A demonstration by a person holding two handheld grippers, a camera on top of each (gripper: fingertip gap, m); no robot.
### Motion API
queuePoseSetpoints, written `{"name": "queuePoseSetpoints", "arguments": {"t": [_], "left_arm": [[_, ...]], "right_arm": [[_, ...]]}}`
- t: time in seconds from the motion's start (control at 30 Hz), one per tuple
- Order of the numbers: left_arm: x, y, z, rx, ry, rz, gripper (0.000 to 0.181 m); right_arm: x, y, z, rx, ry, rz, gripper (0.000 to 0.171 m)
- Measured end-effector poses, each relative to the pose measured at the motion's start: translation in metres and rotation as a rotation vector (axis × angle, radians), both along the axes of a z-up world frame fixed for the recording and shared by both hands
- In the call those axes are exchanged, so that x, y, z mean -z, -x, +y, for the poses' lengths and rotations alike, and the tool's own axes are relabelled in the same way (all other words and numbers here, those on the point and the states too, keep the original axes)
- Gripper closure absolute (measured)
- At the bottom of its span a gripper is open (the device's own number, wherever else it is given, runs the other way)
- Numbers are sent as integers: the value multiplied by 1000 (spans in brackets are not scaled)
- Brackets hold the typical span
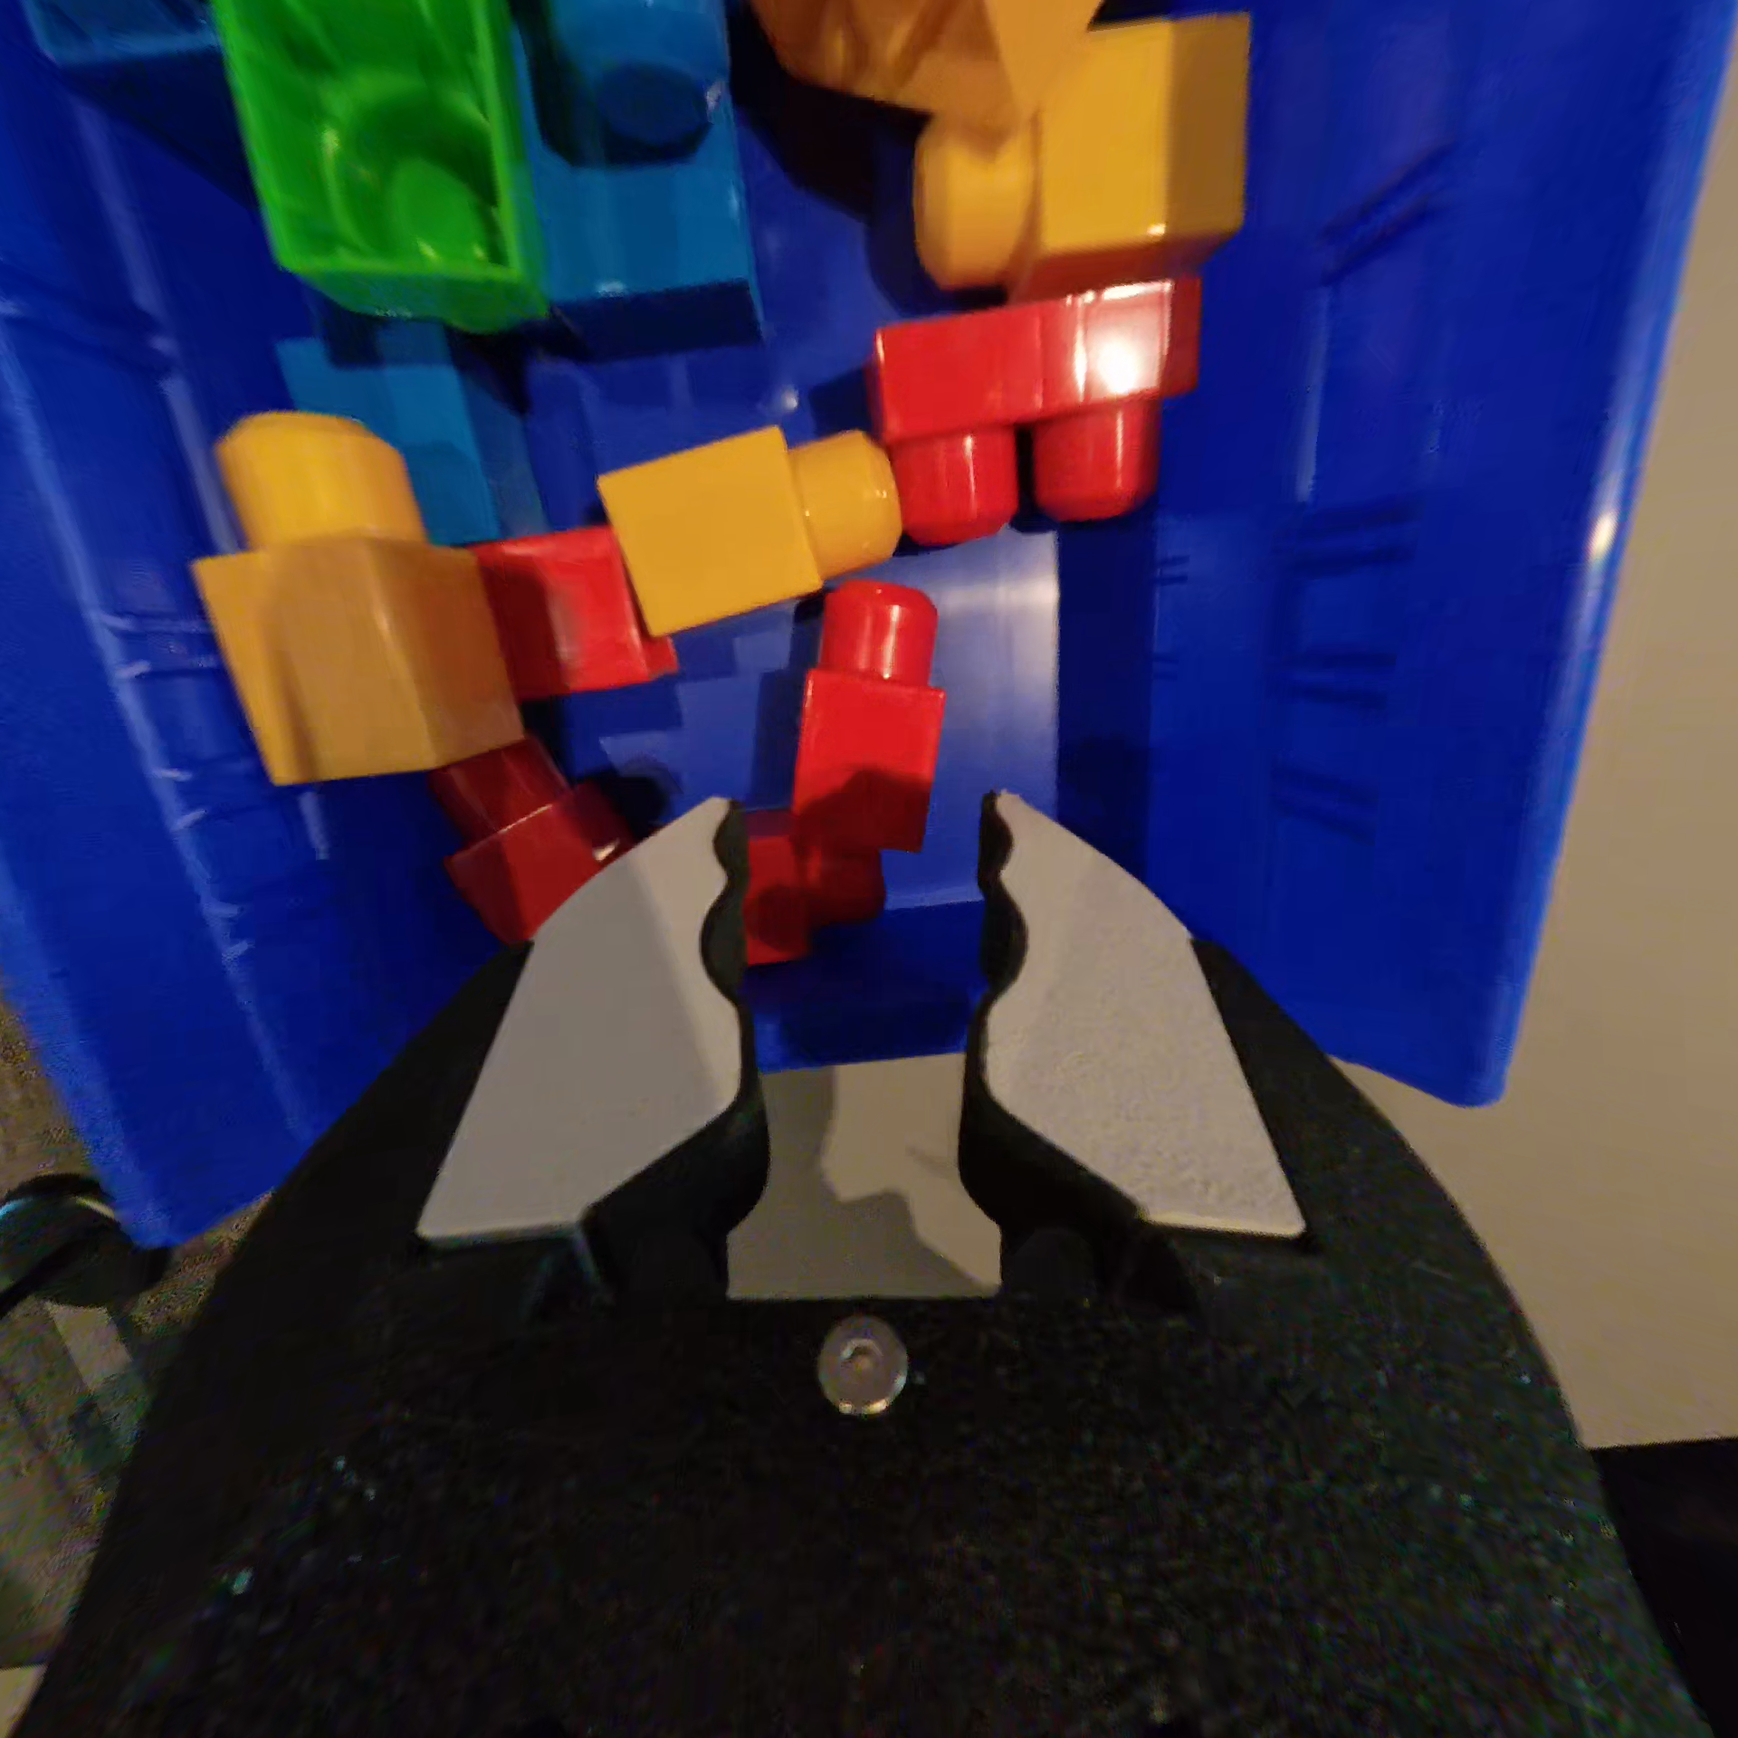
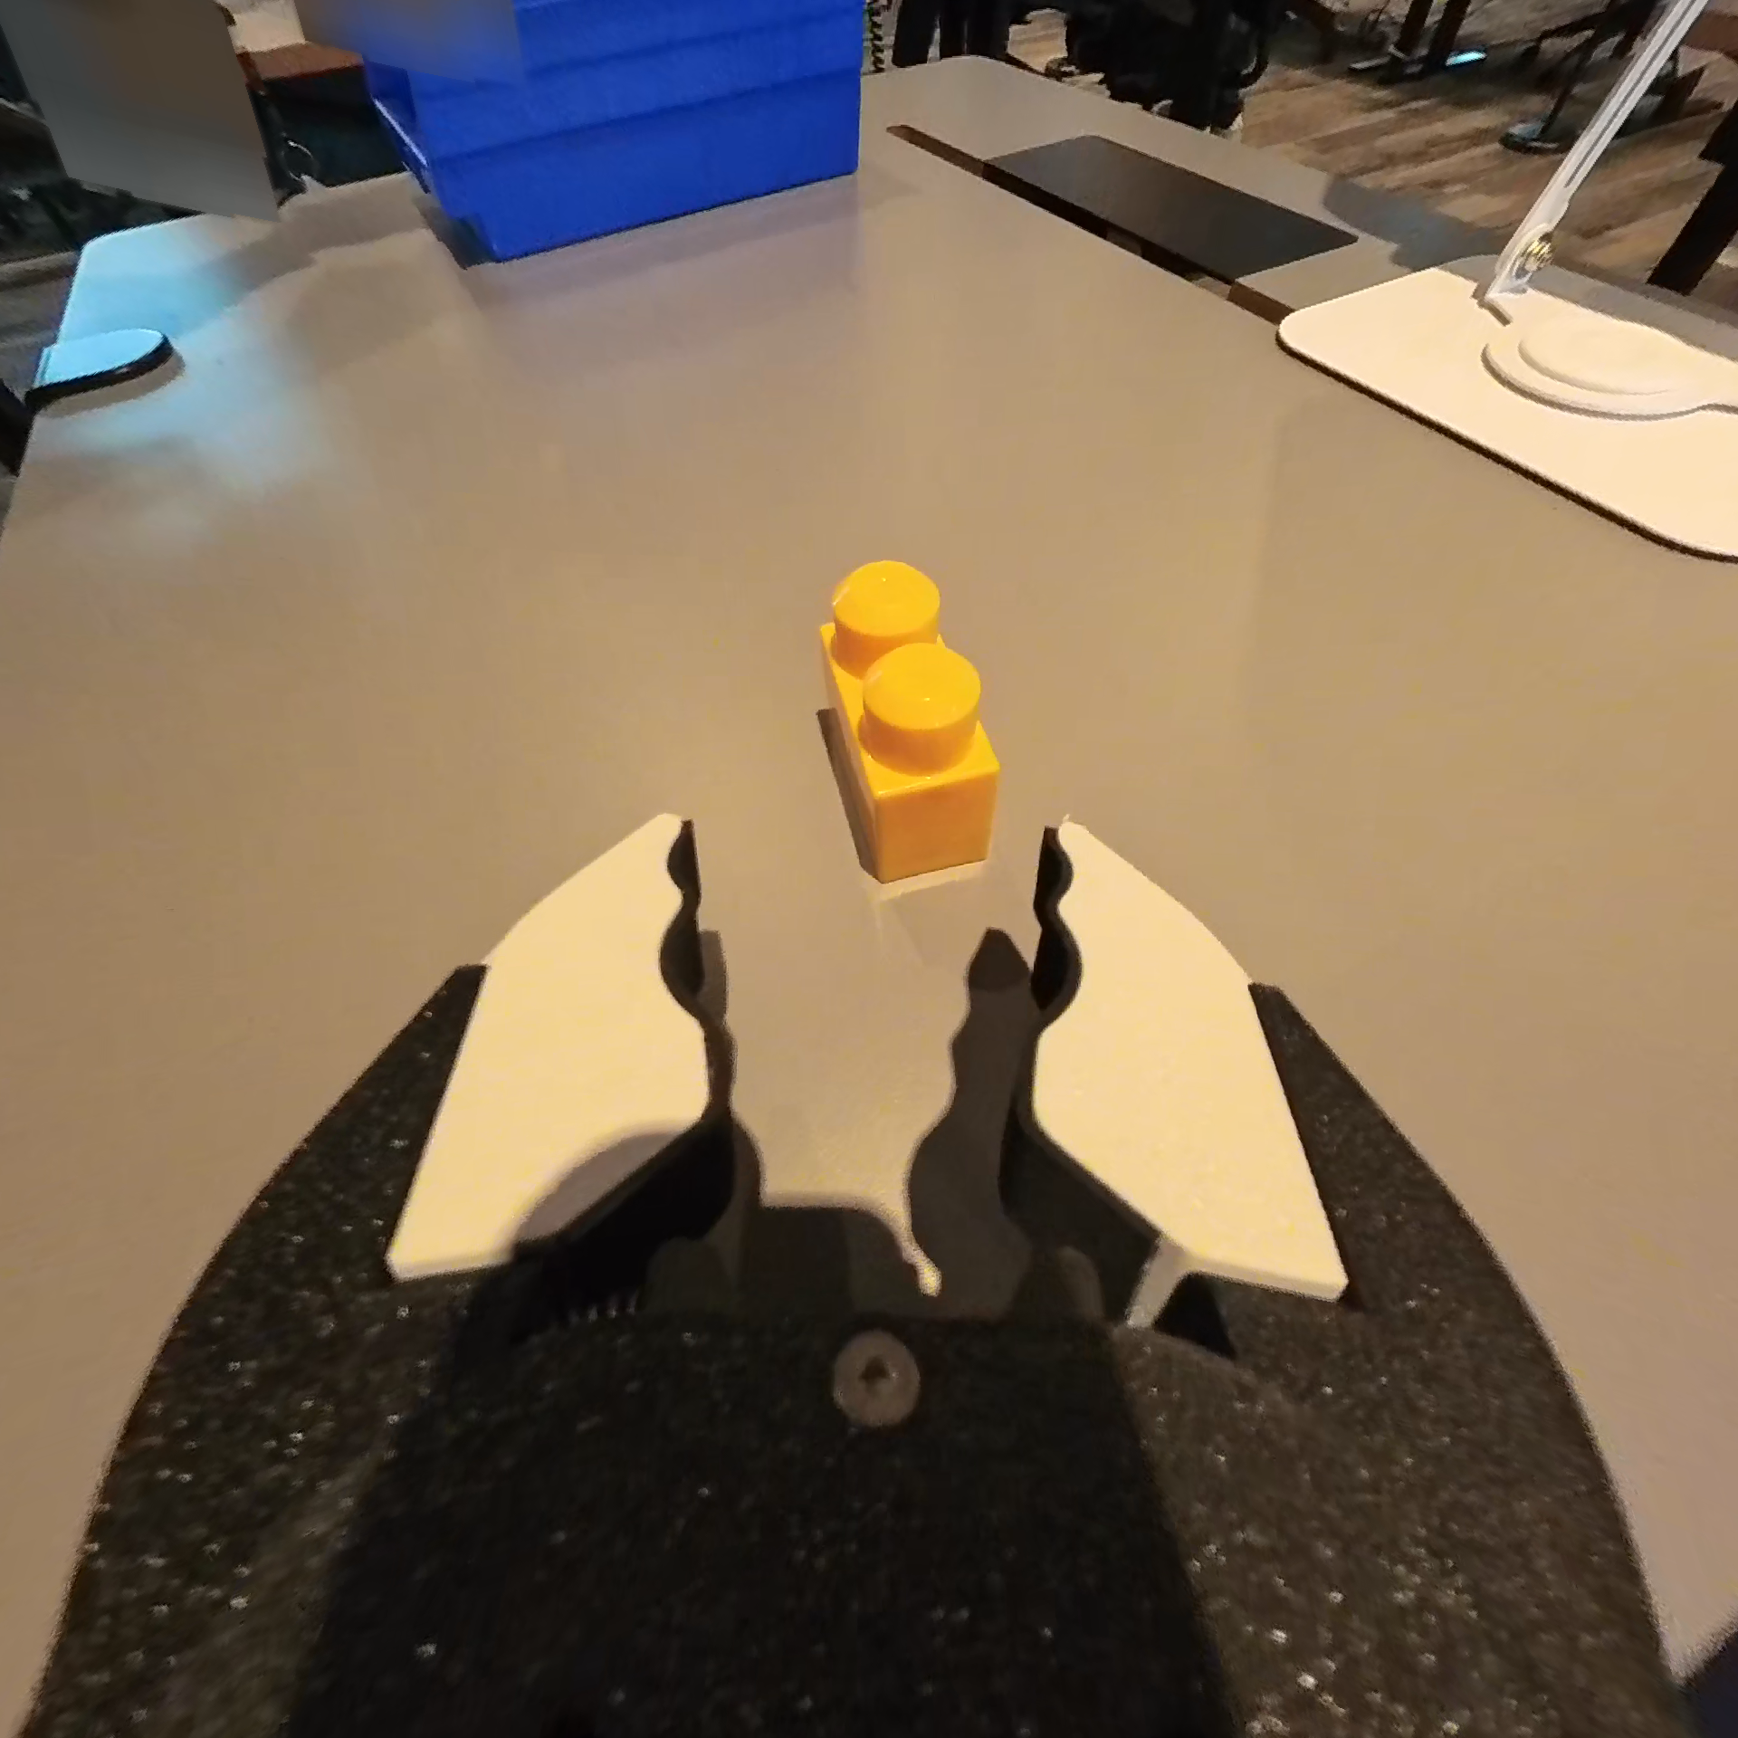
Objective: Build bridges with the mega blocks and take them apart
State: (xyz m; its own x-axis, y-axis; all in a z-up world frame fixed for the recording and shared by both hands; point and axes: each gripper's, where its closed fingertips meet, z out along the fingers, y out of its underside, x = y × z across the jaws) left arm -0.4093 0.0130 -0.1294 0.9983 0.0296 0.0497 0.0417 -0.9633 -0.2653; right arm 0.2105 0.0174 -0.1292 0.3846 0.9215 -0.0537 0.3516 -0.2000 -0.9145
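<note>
In the left wrist view my left gripper is open and empty, looking down into a blue bin of loose blocks. A red one-stud block lies just beyond the fingertips, with another red block between the jaws, untouched. Yellow blocks, a red two-stud block, a green block and a blue block lie farther in. In the right wrist view my right gripper is open and empty. A yellow two-stud block stands upright on the grey table just ahead of its fingertips.
In the right wrist view the blue bin stands at the table's far edge. A white lamp base on a white mat sits at the right. A black panel lies at the far right. The bin walls close in around the left gripper. Some 65 centimeters of space lies between my two pairs of fingers.
</note>
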Motion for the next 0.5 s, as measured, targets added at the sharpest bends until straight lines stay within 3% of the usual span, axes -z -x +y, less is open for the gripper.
{"name": "queuePoseSetpoints", "arguments": {"t": [0.17, 0.3, 0.4, 0.5], "left_arm": [[26, -2, 1, 30, 87, 28, 134], [38, -8, 5, 59, 96, 13, 146], [23, -7, 9, 52, 59, 65, 146], [-27, -15, 19, 2, -124, 96, 147]], "right_arm": [[-1, 0, -1, 3, -21, -4, 103], [1, 1, -2, -2, -31, -21, 102], [1, 1, -2, -2, -29, -18, 103], [-1, 0, 0, 5, -23, -2, 103]]}}
